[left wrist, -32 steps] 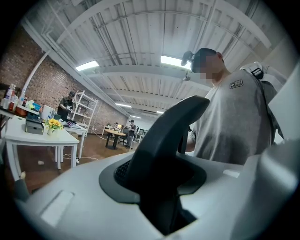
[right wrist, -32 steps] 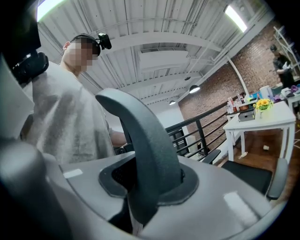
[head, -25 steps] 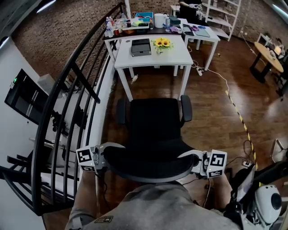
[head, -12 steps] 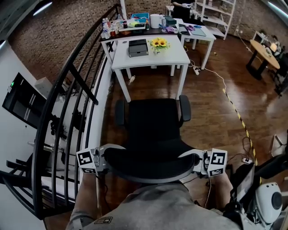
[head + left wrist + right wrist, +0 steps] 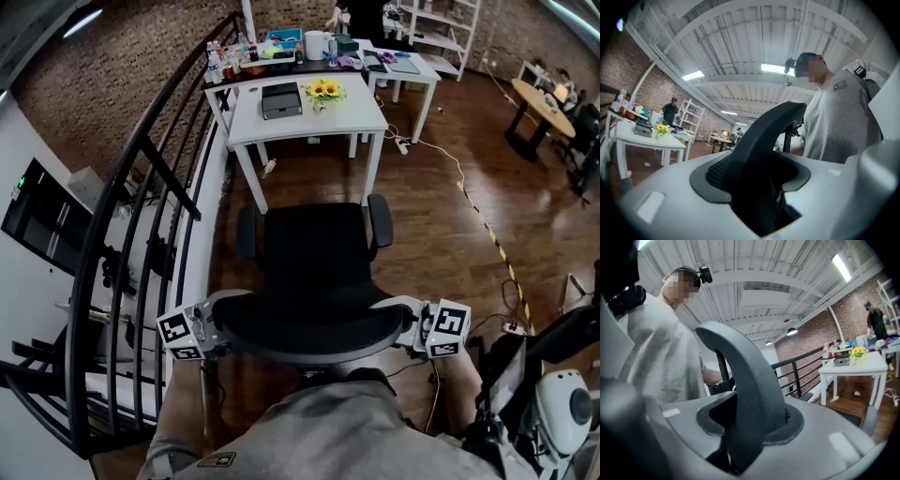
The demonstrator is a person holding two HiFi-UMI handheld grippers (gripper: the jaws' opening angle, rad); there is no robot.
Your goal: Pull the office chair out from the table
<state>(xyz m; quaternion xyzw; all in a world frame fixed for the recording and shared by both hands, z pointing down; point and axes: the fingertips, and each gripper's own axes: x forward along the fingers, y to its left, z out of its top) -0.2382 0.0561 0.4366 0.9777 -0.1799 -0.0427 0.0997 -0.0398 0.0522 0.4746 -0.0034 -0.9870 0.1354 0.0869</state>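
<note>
The black office chair (image 5: 314, 253) stands on the wood floor, out from under the white table (image 5: 349, 120), with its seat toward the table. Its curved backrest (image 5: 309, 330) is nearest me. My left gripper (image 5: 225, 323) sits at the backrest's left end and my right gripper (image 5: 398, 323) at its right end. In the left gripper view the backrest rim (image 5: 759, 150) runs between the grey jaws of the left gripper (image 5: 759, 201), with a dark gap beside it. In the right gripper view the rim (image 5: 740, 371) lies inside the right gripper (image 5: 740, 437), also with a gap. Both jaws have just been opening.
A black railing (image 5: 141, 206) runs along the left, close to the chair. On the table are a grey box (image 5: 281, 98) and sunflowers (image 5: 323, 91). A cable (image 5: 441, 155) and striped tape (image 5: 487, 234) cross the floor at right. A white device (image 5: 562, 412) is at the bottom right.
Both grippers stay at the backrest's ends, and their marker cubes have shifted slightly up in the picture. The table and chair have drifted a little up and left in view.
</note>
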